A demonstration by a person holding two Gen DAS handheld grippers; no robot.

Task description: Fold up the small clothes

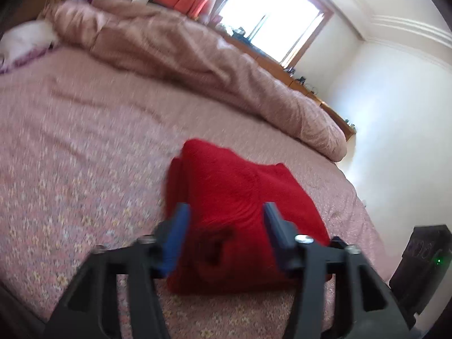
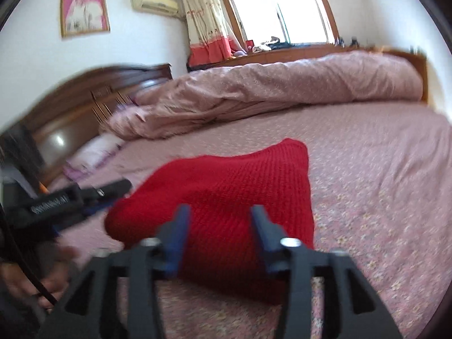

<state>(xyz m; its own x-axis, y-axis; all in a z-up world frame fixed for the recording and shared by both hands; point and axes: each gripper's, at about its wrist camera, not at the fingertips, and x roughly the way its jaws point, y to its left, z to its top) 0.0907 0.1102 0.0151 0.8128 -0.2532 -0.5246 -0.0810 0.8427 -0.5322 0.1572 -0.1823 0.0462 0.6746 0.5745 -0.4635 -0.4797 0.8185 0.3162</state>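
A red knitted garment [image 1: 234, 206] lies folded into a thick bundle on the pink patterned bed sheet [image 1: 70, 147]. My left gripper [image 1: 226, 209] is open, its two fingers standing apart over the near side of the bundle. In the right wrist view the same red garment [image 2: 226, 192] lies just ahead. My right gripper [image 2: 220, 212] is open over its near edge, holding nothing. The left gripper [image 2: 93, 195] shows from the side at the garment's left edge, blurred.
A rolled pink duvet [image 2: 282, 84] lies along the far side of the bed. A white pillow [image 1: 25, 39] and wooden headboard [image 2: 65, 121] stand at the head end. The bed's edge, white wall and a dark device [image 1: 423, 265] are on the right.
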